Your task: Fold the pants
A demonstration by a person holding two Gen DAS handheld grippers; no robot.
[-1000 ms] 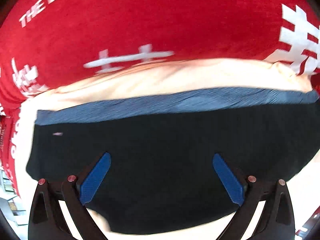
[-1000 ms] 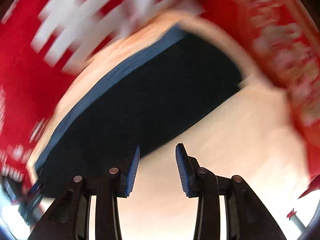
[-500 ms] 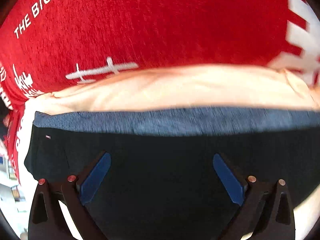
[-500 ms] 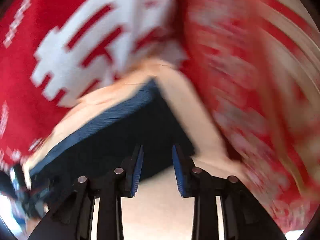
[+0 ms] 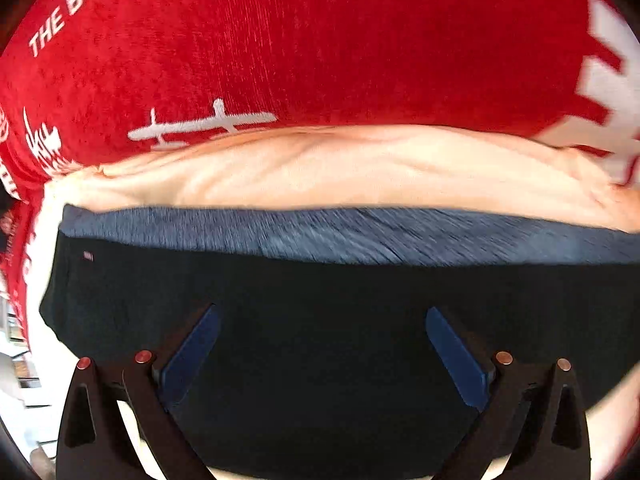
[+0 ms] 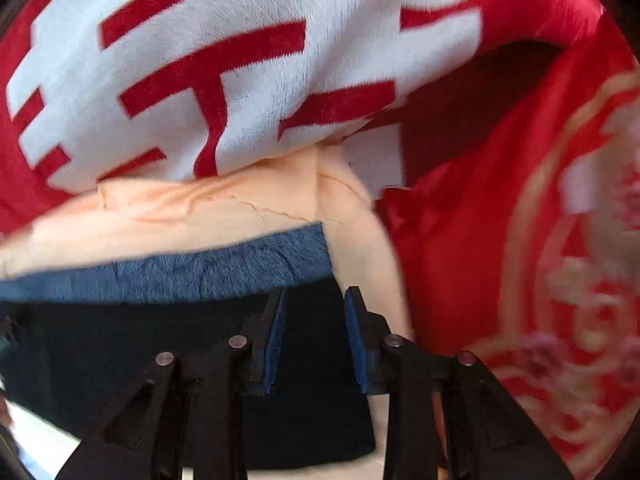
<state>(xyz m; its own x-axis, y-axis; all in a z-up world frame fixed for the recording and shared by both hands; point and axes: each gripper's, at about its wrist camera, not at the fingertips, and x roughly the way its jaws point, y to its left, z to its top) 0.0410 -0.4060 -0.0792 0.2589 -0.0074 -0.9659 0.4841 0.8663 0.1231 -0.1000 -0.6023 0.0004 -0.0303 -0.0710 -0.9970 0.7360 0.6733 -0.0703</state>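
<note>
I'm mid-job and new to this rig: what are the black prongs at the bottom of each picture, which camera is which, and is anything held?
The prongs are two-finger grippers, one in each of a person's hands, each with a camera looking along its fingers. In the left wrist view the left gripper hangs wide open over the dark pants. In the right wrist view the right gripper stands narrow above their corner, near the blue waistband; nothing looks pinched. The pants lie on peach fabric, beside a red blanket.
</note>
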